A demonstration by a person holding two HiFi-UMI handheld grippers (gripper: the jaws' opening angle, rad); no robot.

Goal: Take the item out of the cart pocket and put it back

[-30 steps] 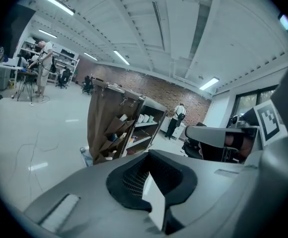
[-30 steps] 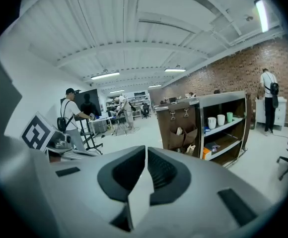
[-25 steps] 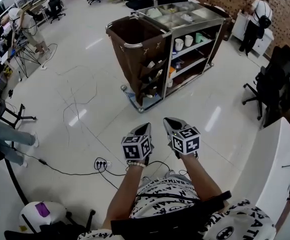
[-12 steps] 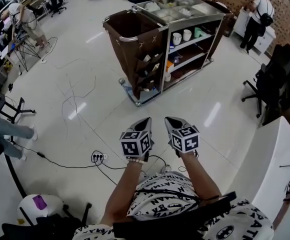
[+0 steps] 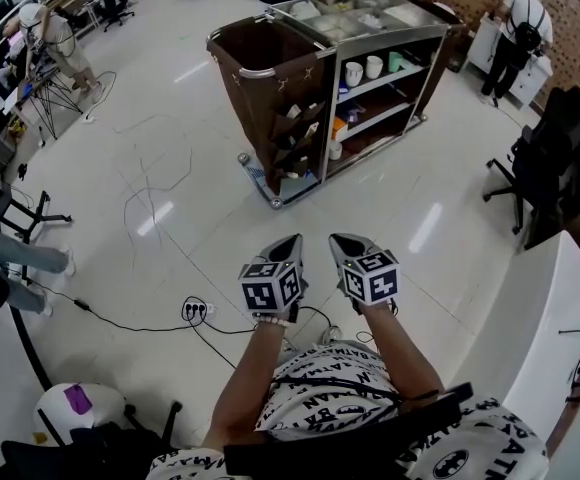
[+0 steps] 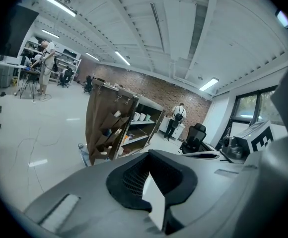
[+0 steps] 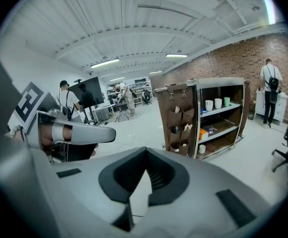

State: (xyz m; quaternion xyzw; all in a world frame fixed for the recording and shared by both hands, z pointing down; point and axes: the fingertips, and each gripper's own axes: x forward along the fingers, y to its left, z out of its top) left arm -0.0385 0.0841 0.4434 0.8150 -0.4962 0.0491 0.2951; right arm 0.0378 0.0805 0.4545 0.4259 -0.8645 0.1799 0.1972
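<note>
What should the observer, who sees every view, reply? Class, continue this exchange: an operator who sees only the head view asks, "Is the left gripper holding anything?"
Observer: No. The left gripper is shut, with nothing between its jaws.
Operator: And the right one?
Observer: The right gripper is shut and empty too.
Operator: Anything overhead that I can't see?
Observer: Yes, a lit strip light shows above in the right gripper view.
</note>
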